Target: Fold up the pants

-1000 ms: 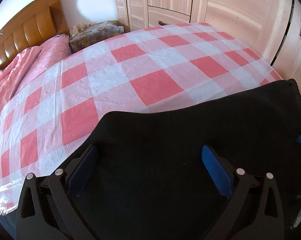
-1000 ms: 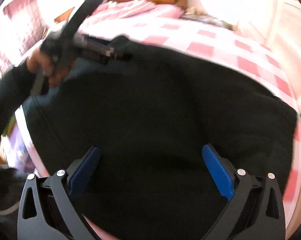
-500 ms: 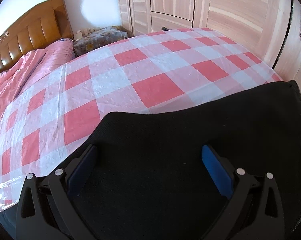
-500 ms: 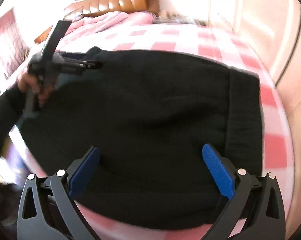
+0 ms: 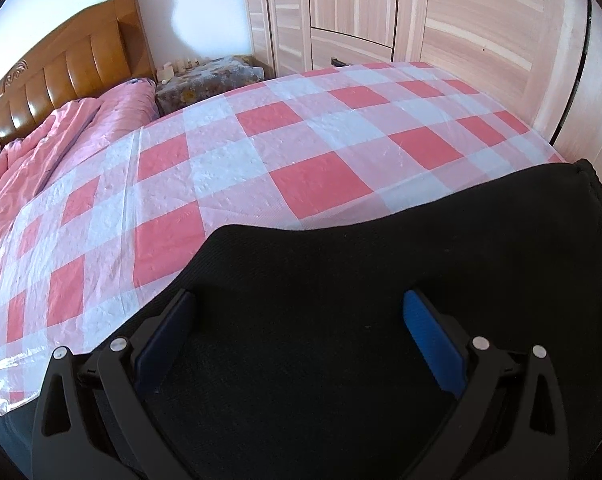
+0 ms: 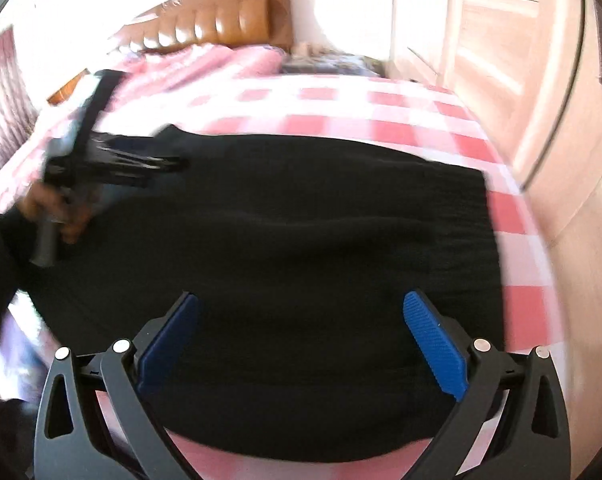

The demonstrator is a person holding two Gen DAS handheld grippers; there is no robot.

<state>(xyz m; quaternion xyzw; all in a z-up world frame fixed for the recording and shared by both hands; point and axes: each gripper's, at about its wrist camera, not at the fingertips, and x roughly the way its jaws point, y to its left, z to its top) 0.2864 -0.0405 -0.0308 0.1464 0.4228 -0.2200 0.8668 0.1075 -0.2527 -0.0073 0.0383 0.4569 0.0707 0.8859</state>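
Note:
The black pants (image 6: 301, 240) lie folded as a wide dark rectangle on the pink-and-white checked bed cover (image 6: 421, 120). They also fill the lower half of the left wrist view (image 5: 381, 280). My right gripper (image 6: 301, 336) is open and empty above the pants' near edge. My left gripper (image 5: 299, 340) is open and empty over the pants. It also shows, blurred, in the right wrist view (image 6: 141, 164), held in a hand at the pants' far left corner.
A wooden headboard (image 5: 61, 68) and a pink quilt (image 5: 53, 136) are at the far left. A covered nightstand (image 5: 209, 80) stands beside the bed. Wardrobe doors (image 5: 461, 20) run along the far side. The checked cover (image 5: 261, 152) stretches beyond the pants.
The right wrist view has swung and pulled back, so the whole folded pants now show. The left gripper has drawn back slightly. Both stay open.

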